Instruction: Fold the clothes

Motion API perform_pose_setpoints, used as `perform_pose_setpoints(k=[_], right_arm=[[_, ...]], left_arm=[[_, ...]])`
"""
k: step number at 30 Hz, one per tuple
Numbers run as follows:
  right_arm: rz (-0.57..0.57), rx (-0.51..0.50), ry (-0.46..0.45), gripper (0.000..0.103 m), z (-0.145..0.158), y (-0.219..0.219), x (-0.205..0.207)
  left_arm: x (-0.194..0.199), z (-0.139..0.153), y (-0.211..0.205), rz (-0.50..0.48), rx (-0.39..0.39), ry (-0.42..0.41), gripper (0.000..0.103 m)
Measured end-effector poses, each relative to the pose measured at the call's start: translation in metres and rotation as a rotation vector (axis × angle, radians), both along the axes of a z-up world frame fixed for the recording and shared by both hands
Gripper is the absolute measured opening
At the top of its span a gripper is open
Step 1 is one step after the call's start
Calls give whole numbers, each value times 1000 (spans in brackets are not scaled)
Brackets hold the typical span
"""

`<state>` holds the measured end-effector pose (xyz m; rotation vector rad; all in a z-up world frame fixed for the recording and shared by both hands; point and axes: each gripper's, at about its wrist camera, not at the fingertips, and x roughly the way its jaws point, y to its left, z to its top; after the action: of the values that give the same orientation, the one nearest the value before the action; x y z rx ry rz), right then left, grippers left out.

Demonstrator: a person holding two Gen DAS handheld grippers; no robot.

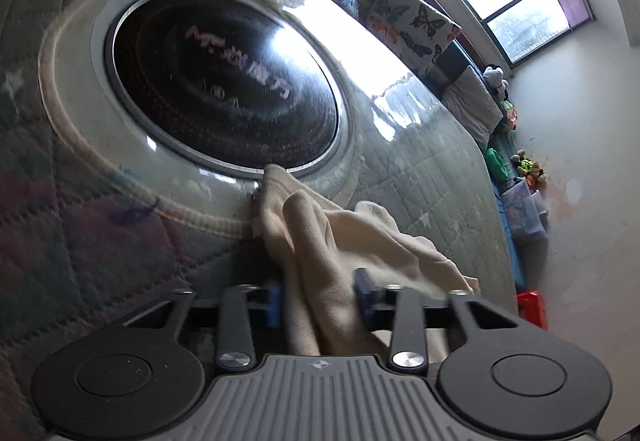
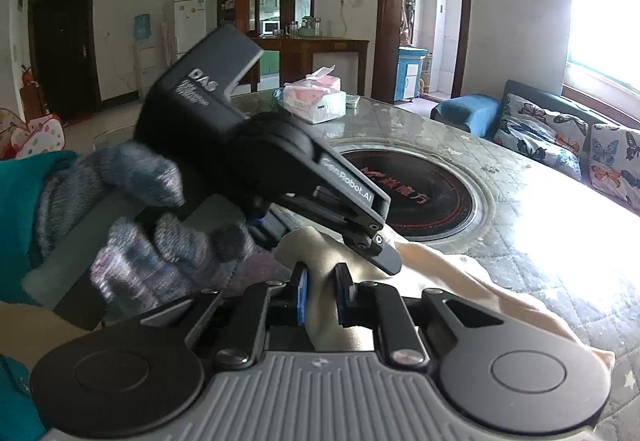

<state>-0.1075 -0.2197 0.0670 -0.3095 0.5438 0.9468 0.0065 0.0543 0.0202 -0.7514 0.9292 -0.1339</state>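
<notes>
A cream-coloured garment (image 1: 320, 237) lies bunched on the glass-topped table, its far corner at the rim of the round black hotplate (image 1: 224, 81). My left gripper (image 1: 318, 299) is shut on a thick fold of the garment, blue pads on either side. My right gripper (image 2: 323, 291) is shut on another fold of the same garment (image 2: 460, 281). The left gripper's black body (image 2: 280, 169), held by a gloved hand (image 2: 132, 209), is just ahead and left of the right gripper, over the cloth.
The table has a quilted cover under glass (image 2: 540, 241). A tissue box (image 2: 316, 99) stands at the table's far side. A sofa with butterfly cushions (image 2: 560, 141) runs along the window wall. Toys and boxes (image 1: 524, 197) lie on the sofa's end.
</notes>
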Motion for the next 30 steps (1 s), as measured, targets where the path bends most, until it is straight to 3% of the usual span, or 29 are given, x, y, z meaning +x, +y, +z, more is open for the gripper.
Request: perform_pose_setpoints(k=[2, 9, 22, 30], right_arm=[[1, -1, 9, 13, -1, 0, -3], [-54, 50, 56, 22, 1, -24, -2], [-491, 17, 69, 28, -19, -114, 55], [-637, 79, 166, 41, -49, -156, 91]], left_arm=[[-1, -1, 0, 2, 3, -4, 27], [-3, 1, 2, -1, 25, -10, 25], [-5, 5, -3, -6, 59, -15, 25], [-3, 7, -7, -12, 91, -15, 25]])
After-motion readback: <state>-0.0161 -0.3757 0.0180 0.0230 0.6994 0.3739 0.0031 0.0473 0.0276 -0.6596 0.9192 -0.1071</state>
